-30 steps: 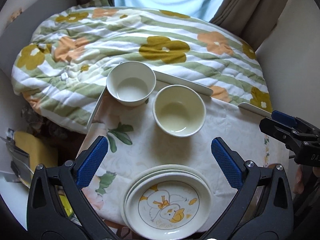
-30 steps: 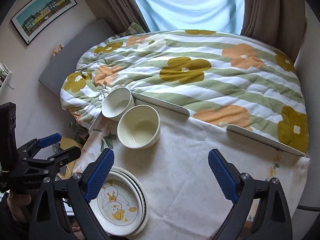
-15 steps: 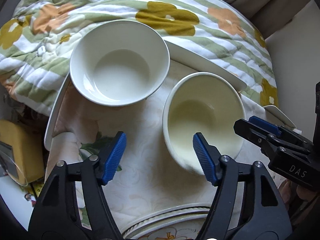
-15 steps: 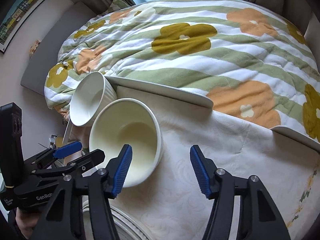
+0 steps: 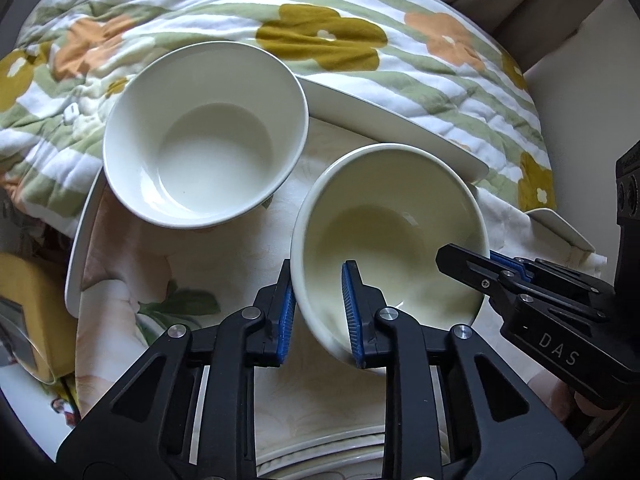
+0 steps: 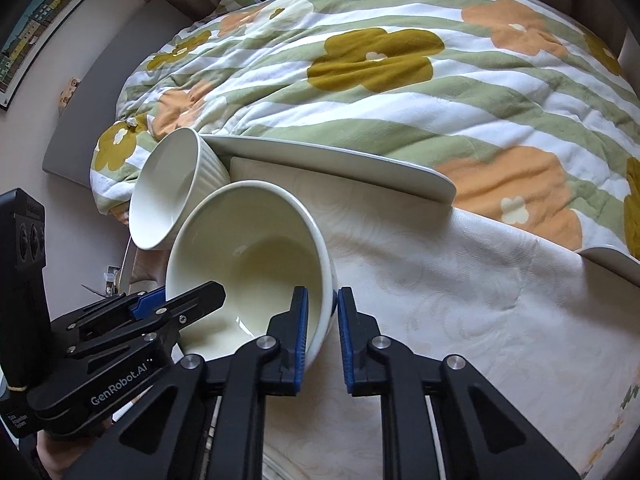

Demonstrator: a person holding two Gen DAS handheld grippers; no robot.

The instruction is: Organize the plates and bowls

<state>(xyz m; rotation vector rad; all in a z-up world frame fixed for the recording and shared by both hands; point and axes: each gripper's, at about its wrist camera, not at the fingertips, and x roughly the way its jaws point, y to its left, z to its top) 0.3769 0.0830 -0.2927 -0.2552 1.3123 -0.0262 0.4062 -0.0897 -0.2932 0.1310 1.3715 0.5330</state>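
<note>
Cream bowl (image 5: 384,216) rim pinched by left tool (image 5: 318,304) and right tool (image 6: 322,332).

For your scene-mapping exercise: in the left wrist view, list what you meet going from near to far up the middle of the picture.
Stacked plates → left gripper → cream bowl → white bowl → flowered quilt.

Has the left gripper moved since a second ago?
Yes. The left gripper came down and forward, away from the plate stack, to the cream bowl; its jaws have just been closing and now clamp the bowl's near rim.
</note>
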